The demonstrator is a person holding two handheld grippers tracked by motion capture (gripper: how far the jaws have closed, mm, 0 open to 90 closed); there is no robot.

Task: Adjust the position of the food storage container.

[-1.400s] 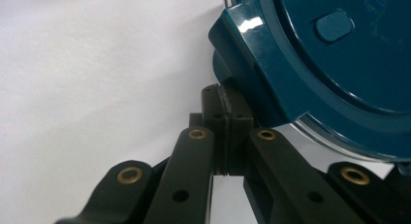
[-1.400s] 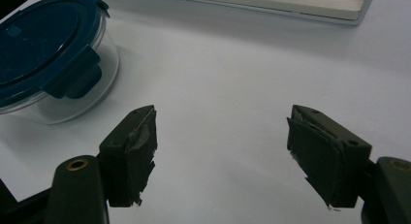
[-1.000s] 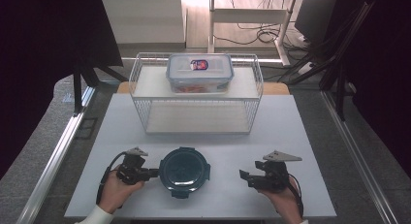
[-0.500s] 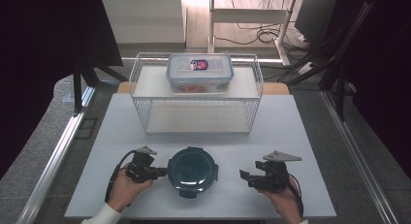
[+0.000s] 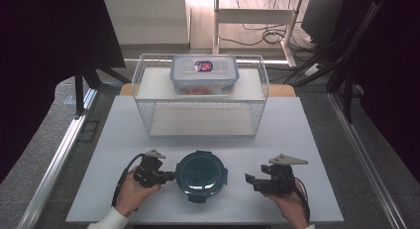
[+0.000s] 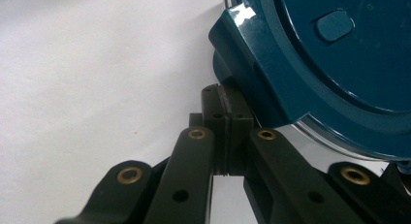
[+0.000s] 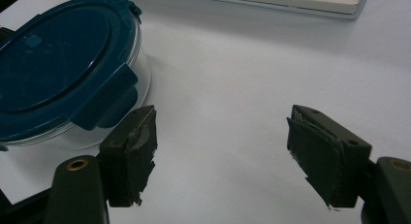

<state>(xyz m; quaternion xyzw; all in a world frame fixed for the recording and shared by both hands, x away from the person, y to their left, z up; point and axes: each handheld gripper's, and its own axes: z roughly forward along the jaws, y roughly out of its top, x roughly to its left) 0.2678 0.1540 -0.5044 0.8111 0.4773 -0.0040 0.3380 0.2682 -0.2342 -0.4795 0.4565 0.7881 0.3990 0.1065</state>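
Observation:
A round clear container (image 5: pixel 201 175) with a dark teal clip-on lid stands at the front middle of the white table (image 5: pixel 307 135). From its left, my left gripper (image 5: pixel 171 176) points at it, jaws shut with nothing between them. In the left gripper view the closed tips (image 6: pixel 225 100) rest against the lid's side latch (image 6: pixel 245 59) on the container (image 6: pixel 339 64). My right gripper (image 5: pixel 250 181) lies right of the container, apart from it, jaws open. The right gripper view shows its open gripper (image 7: pixel 220 141) over bare table, with the container (image 7: pixel 53 73) at the left.
A white wire basket (image 5: pixel 203 134) stands at the back middle of the table. Inside it a rectangular clear box (image 5: pixel 204 75) with a labelled lid sits on a raised shelf. Dark frame posts and cables surround the table.
My left gripper has moved right, still shut, and the round container has slid right along with it. The right gripper has stayed where it was.

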